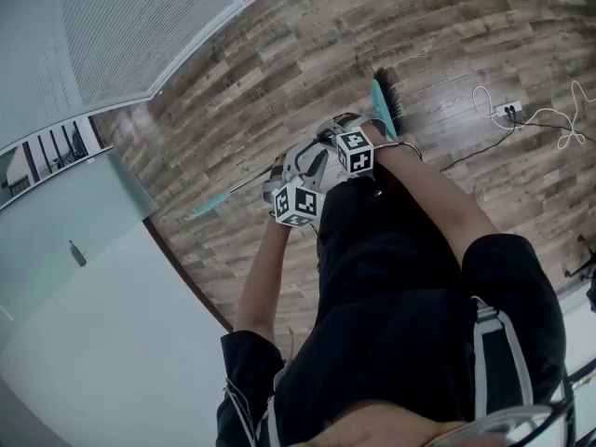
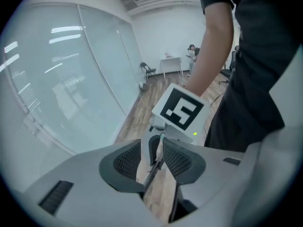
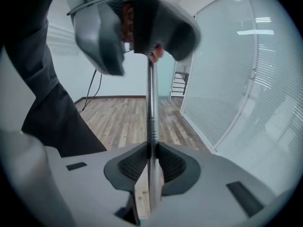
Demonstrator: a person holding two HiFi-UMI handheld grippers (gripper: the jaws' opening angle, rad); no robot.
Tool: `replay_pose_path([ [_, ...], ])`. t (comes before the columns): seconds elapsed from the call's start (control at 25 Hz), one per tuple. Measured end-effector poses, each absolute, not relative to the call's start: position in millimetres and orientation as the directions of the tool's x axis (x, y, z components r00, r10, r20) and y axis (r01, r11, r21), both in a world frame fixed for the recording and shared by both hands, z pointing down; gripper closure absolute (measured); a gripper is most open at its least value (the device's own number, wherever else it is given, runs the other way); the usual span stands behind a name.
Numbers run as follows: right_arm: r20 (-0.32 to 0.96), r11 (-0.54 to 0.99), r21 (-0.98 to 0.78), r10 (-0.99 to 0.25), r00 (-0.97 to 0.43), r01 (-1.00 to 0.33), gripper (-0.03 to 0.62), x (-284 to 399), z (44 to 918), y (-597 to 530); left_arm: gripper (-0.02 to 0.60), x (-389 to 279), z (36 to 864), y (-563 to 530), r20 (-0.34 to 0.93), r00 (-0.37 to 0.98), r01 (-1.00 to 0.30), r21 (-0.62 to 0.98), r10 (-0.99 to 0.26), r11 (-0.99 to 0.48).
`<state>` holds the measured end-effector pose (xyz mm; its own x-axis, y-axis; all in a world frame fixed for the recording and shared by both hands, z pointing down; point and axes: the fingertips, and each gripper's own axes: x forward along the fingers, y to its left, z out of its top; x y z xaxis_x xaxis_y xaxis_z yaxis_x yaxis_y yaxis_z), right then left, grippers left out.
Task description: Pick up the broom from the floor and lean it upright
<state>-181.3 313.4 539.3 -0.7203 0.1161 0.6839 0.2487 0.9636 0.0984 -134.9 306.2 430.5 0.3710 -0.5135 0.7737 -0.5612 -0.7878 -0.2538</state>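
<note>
So, looking down from the head view, we had the broom low over the wood floor. Its teal head sat at about 1 o'clock from the two grippers, and the teal end of the handle poked out at 8 o'clock. The middle of the handle was buried under the grippers and our hands, so we couldn't follow it through there. We also couldn't tell whether the dark bristles touched the floor.

The left gripper had its jaws spread apart, with the handle running through the gap and neither pad squeezing it. The handle looked thin and dark in that view, honestly hard to make out. The right gripper's marker cube sat just past the jaws at 12 o'clock and hid whatever was behind it.

The right gripper was the clear one: both pads were clamped tight on the metal handle, which ran straight up toward 12 o'clock. At the top of that view the left gripper was only a blurry grey lump around the handle.

Our dark shirt blocked the whole 6 o'clock part of the head view. A white cable and a power strip lay out at 2 o'clock, well apart from the broom.
</note>
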Motion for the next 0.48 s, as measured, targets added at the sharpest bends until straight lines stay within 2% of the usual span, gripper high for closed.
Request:
replay_pose_path([
  [0.12,0.651,0.984,0.094,0.055,-0.757,0.153,0.514,-173.3,517.4,278.8,0.425,-124.9,385.7,303.0,0.661,0.399,-0.652,-0.283,-0.636,-0.703],
  [0.28,0.599,0.999,0.054,-0.039,-0.800,-0.008,0.514,-158.6,494.7,229.4,0.439,-128.7,343.3,294.6,0.525,0.363,-0.802,-0.244,-0.770,-0.545],
  [0.48,0.531,0.980,-0.030,-0.150,-0.834,-0.195,0.514,-143.9,467.4,178.0,0.443,-158.8,325.4,281.0,0.435,0.321,-0.903,-0.127,-0.841,-0.411],
])
